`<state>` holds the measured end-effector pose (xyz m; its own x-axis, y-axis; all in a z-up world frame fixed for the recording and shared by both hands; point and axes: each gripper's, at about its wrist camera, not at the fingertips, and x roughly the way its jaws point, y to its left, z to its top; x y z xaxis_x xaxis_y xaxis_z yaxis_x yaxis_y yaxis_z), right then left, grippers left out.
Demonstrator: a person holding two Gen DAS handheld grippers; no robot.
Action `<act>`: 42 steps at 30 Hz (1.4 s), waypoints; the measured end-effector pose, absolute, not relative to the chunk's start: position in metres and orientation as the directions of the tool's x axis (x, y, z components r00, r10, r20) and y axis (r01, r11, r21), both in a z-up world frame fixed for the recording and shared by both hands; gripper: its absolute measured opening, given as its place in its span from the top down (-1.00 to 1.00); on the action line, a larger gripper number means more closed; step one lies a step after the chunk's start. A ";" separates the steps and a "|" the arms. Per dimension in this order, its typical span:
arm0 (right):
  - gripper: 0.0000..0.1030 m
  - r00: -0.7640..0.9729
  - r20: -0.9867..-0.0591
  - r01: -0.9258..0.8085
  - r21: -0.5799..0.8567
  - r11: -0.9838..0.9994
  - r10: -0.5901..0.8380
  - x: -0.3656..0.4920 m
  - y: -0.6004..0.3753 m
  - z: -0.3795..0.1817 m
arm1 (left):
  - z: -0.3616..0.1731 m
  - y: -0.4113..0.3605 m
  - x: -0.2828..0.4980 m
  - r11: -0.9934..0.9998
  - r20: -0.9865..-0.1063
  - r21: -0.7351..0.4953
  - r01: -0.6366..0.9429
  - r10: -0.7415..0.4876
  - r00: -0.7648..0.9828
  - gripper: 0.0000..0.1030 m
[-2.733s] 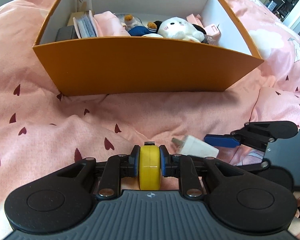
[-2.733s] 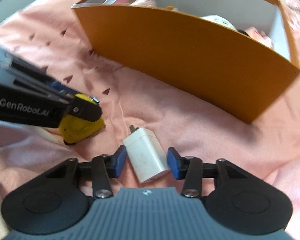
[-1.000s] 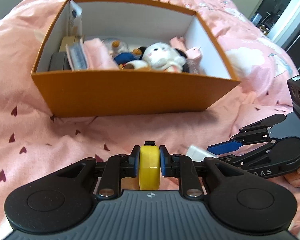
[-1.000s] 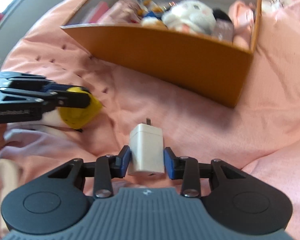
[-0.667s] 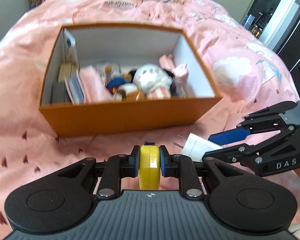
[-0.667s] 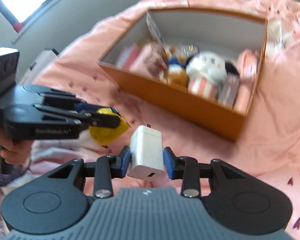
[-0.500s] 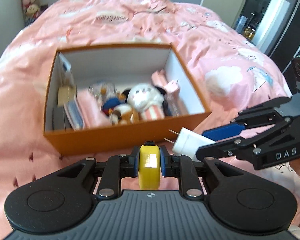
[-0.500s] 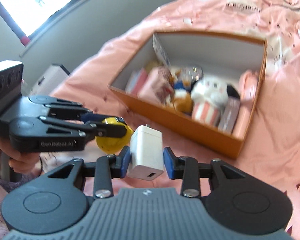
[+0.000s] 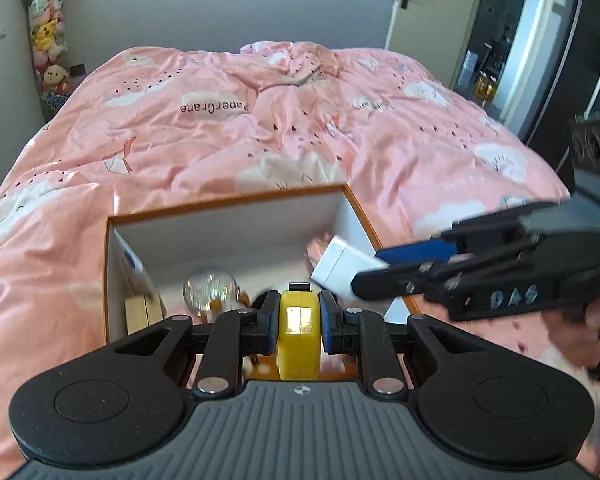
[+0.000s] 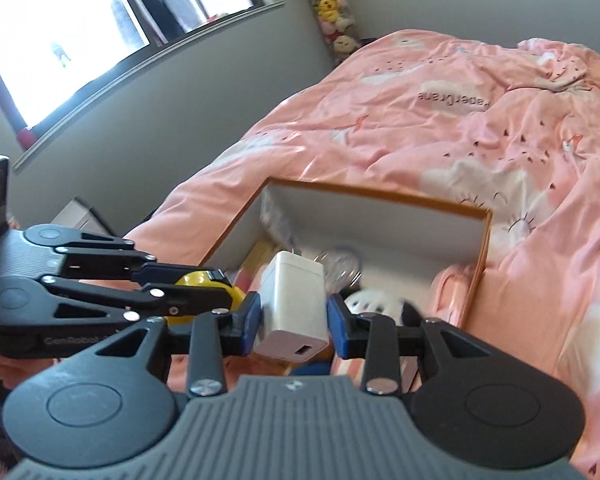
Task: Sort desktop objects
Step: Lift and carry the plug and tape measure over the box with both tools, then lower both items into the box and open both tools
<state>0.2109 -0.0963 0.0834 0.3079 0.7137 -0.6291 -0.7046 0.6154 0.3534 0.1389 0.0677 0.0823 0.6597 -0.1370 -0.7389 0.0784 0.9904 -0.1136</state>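
- On the left, the left gripper [image 9: 299, 322] is gripping a yellow tape measure [image 9: 299, 332], with its jaws clenched on the flat sides. The tape measure is hanging in the air above the near edge of the box.
- In the middle, an orange box [image 9: 236, 202] with white inner walls is sitting open on a bed covered by a pink duvet [image 9: 220, 136]. It is already holding a clear glass ball [image 9: 210, 290], a white soft toy [image 10: 370, 302] and some small cartons against its left wall.
- On the right, the right gripper [image 10: 294, 322] is grasping a white charger plug [image 10: 294, 304], its jaws pressing on both sides and its prongs pointing away, toward the box. In the left wrist view the charger [image 9: 342, 266] is hovering over the box's right side.
- Judging by this, the step in hand is carrying both things over the box to put them away.
- The next move is probably calling for lowering each thing into a free gap among the contents, then releasing the jaws; the glass ball is sitting close beneath and looks fragile, so a gentle drop seems wise.
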 end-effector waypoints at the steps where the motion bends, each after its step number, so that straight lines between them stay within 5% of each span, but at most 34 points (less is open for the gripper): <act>1: 0.26 0.318 -0.632 -0.698 0.349 0.625 0.707 0.218 -0.093 0.082 | 0.081 0.072 0.148 0.990 -0.738 -0.126 0.069 -0.140 0.660 0.57; 10: 0.26 0.330 -0.694 -0.604 0.366 0.708 0.640 0.286 -0.060 0.039 | 0.033 0.116 0.229 0.975 -0.770 -0.221 -0.027 -0.157 0.619 0.57; 19: 0.26 0.357 -0.802 -0.604 0.192 0.773 0.479 0.320 -0.022 -0.006 | -0.017 0.135 0.269 0.929 -0.772 -0.353 -0.110 -0.224 0.594 0.57; 42: 0.24 0.358 -0.852 -0.650 0.067 0.757 0.383 0.328 -0.005 -0.034 | -0.065 0.137 0.295 0.923 -0.825 -0.334 -0.189 -0.190 0.532 0.57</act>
